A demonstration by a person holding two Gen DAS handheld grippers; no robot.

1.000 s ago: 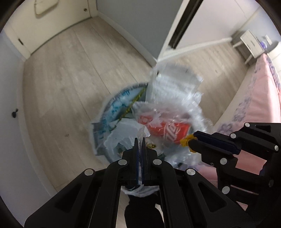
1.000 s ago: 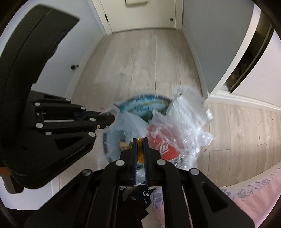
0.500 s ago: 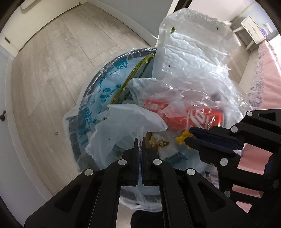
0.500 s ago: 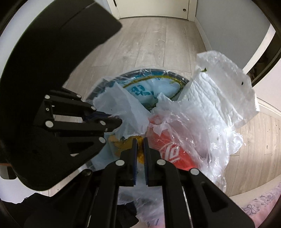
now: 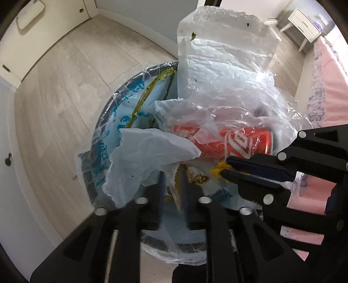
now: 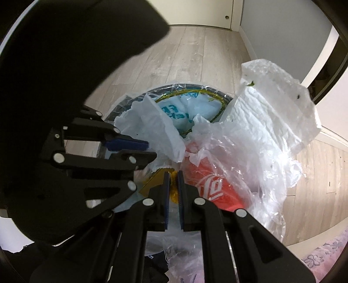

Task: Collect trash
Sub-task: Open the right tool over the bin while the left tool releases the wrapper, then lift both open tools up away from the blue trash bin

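Nearest the left camera, left gripper (image 5: pixel 172 185) aimed straight down over the bin, jaws opening, fingers blurred and apart, a thin edge of clear plastic hanging loose between them without being pressed. Just beyond those fingers, a white plastic sheet (image 5: pixel 150 156) draped over the left part of the trash. Close beside it on the right, right gripper (image 5: pixel 225 166) pressed together on a yellow scrap (image 5: pixel 218 169); from its own camera, the same gripper (image 6: pixel 173 180) pinching that scrap (image 6: pixel 173 187) between blue pads. Hard to tell whether bag plastic was caught in that pinch as well. Touching the scrap's far side, a red can (image 5: pixel 235 141) lying on its side inside a clear bag (image 5: pixel 226 71), partly veiled by the film. Bag piled in and above the round trash bin (image 5: pixel 108 113), its tall flap standing up over the far rim. Inside the bin, a pale blue printed liner (image 5: pixel 130 104) with a yellow-green cord (image 5: pixel 148 89) running along the edge. Farther out, light wood floor (image 5: pixel 65 76). At the far right, a pink bed (image 5: pixel 330 87) and a small white nightstand (image 5: pixel 304 19).
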